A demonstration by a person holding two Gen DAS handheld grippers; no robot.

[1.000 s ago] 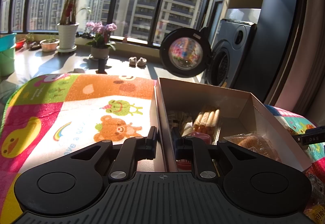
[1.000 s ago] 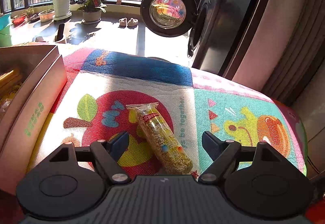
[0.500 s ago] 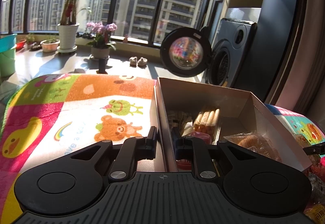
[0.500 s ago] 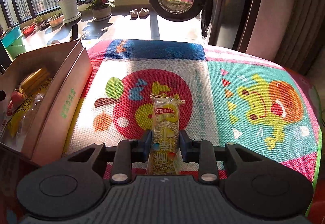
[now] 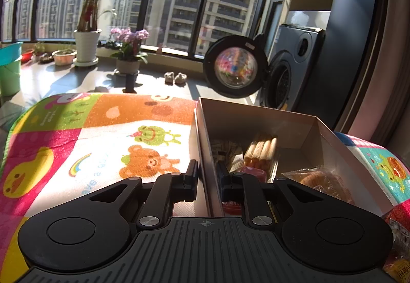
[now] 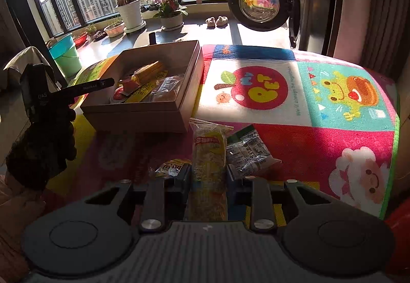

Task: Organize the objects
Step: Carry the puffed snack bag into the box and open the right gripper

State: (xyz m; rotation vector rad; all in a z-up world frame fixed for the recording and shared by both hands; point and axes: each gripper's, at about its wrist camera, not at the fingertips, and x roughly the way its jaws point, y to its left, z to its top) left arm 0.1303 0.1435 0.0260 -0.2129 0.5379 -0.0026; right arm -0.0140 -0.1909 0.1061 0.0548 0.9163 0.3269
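Observation:
An open cardboard box [image 5: 256,116] sits on a colourful play mat [image 5: 102,142]. It holds snacks: a pack of orange sticks [image 5: 260,152], a wrapped pastry [image 5: 320,180] and a red cup [image 5: 253,171]. My left gripper [image 5: 207,179] is shut on the box's left wall, one finger outside and one inside. In the right wrist view, my right gripper [image 6: 208,176] is shut on a long yellow snack packet [image 6: 208,147], held above the mat in front of the box [image 6: 143,116].
A silver packet [image 6: 246,152] and a small yellow packet [image 6: 171,167] lie on the mat under the right gripper. A black-gloved hand [image 6: 43,149] holds the left gripper. Behind the mat stands a washing machine with its door [image 6: 258,3] open. Potted plants [image 6: 130,13] line the window.
The right gripper went from open to shut on the yellow packet, then rose and drew back with it, bringing the box into view. The left gripper has stayed on the box wall.

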